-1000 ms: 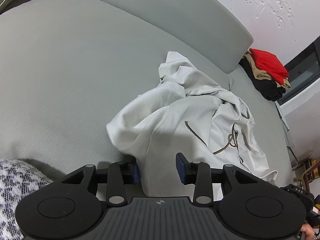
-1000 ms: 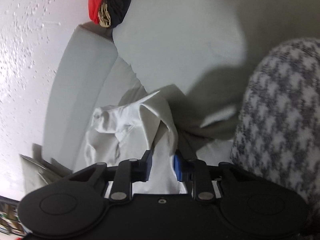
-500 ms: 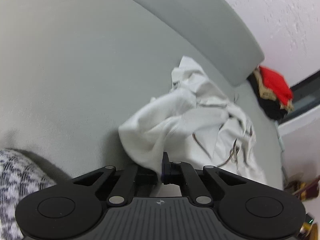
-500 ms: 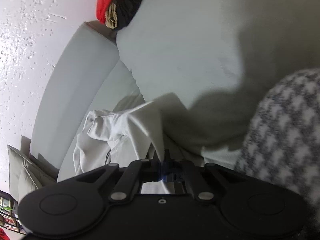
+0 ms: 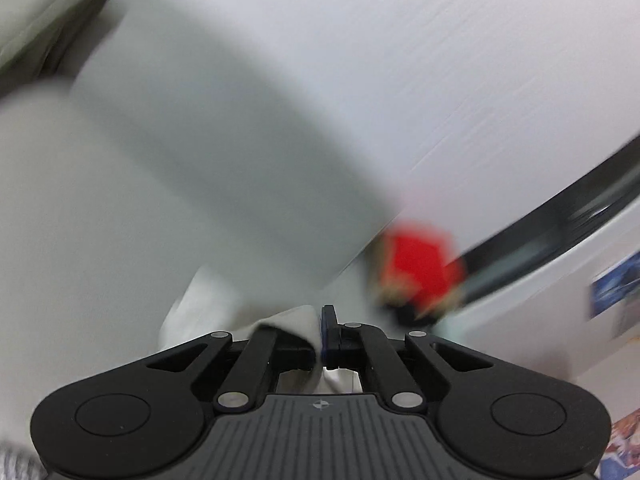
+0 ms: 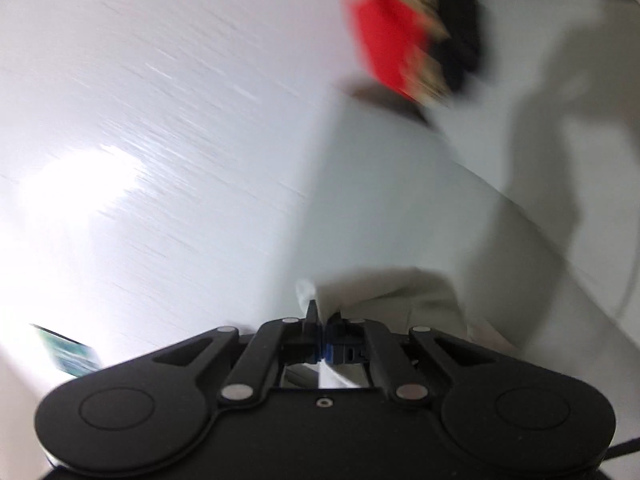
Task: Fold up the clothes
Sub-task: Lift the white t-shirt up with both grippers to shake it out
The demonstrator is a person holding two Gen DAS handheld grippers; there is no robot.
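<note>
Both views are blurred by fast motion. In the left wrist view my left gripper (image 5: 322,322) is shut on a fold of the pale grey-white garment (image 5: 204,312), which bunches over the left finger and hangs below the jaws. In the right wrist view my right gripper (image 6: 320,320) is shut on another edge of the same garment (image 6: 400,292), whose cloth spreads off to the right of the fingertips. Most of the garment hangs out of sight beneath both grippers.
A stack of folded clothes, red on top of tan and black, (image 5: 420,268) (image 6: 396,52) lies at the sofa's far end. The grey sofa backrest (image 5: 224,148) (image 6: 380,200) and white wall (image 5: 440,60) fill the background. A dark window frame (image 5: 560,220) runs at right.
Both grippers closed on the garment and lifted sharply, tilting up from the seat cushion toward the backrest and wall. The garment rose off the sofa with them.
</note>
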